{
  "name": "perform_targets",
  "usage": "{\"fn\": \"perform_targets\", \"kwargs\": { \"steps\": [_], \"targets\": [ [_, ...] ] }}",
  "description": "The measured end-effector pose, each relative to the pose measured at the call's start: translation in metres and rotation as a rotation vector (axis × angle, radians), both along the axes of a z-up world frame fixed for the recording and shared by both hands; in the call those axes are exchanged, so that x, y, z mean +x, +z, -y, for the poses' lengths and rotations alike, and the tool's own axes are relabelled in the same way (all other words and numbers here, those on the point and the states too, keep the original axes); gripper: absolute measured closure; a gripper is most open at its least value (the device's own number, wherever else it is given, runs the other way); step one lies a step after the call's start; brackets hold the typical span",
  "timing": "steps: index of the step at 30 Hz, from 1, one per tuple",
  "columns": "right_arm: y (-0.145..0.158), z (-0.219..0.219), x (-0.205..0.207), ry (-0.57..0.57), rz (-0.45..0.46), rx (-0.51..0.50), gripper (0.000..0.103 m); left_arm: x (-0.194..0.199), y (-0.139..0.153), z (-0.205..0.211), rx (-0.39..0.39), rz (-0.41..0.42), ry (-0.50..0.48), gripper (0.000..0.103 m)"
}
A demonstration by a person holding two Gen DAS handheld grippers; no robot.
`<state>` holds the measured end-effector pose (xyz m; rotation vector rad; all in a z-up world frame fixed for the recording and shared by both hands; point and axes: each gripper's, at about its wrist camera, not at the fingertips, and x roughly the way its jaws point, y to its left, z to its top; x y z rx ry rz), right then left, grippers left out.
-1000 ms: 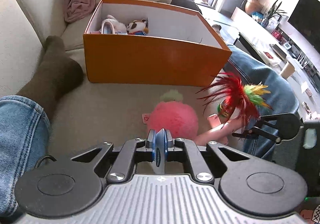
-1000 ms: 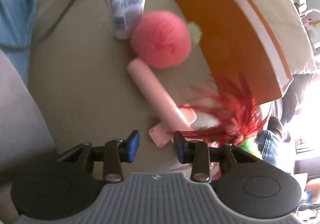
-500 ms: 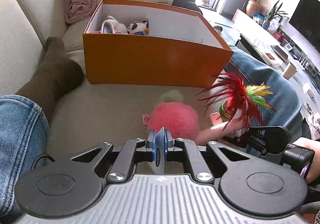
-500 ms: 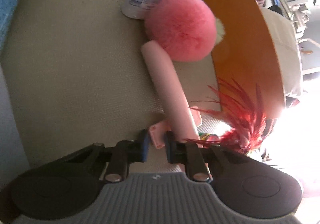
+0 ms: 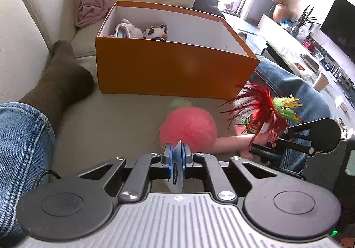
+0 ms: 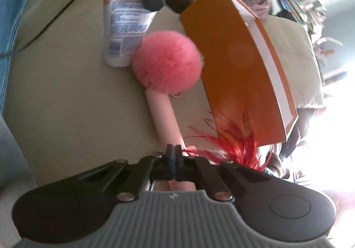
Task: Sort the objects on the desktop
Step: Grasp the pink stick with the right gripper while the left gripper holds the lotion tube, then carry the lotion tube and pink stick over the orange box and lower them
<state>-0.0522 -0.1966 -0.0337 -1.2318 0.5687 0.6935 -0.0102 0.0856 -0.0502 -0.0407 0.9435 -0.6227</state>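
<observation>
The orange box (image 5: 175,72) stands across the far side of the sofa seat (image 5: 115,123), its top open, with small plush toys (image 5: 142,31) only at its far left corner. Bare cushion runs along the near left. A socked foot (image 5: 60,79) blocks the left of the box. The pink pompom (image 5: 188,128), pink stick (image 6: 164,115) and feathers (image 5: 264,108) crowd the near right; a knee in jeans (image 5: 295,92) closes off the right.

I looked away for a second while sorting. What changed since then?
The right gripper has just been closing, from open jaws to shut by the pink tube's flat end. The left gripper stayed shut on the white tube; pompom and orange box unmoved.
</observation>
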Motion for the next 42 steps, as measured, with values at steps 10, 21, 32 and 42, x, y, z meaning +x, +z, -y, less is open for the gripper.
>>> {"fn": "perform_targets", "kwargs": {
  "steps": [10, 21, 32, 42],
  "targets": [
    [-0.022, -0.006, 0.009, 0.066, -0.011, -0.07, 0.061, 0.002, -0.001, -0.001, -0.007, 0.003, 0.002, 0.095],
    [0.015, -0.006, 0.031, -0.067, -0.202, 0.078, 0.074, 0.004, -0.002, -0.003, -0.026, -0.006, 0.018, 0.095],
    [0.088, 0.019, 0.097, -0.405, -0.702, 0.437, 0.075, 0.006, 0.013, -0.006, -0.027, 0.002, 0.03, 0.094],
    [0.147, 0.037, 0.15, -0.525, -0.789, 0.687, 0.075, 0.028, 0.072, -0.011, -0.129, 0.043, 0.005, 0.094]
  ]
}}
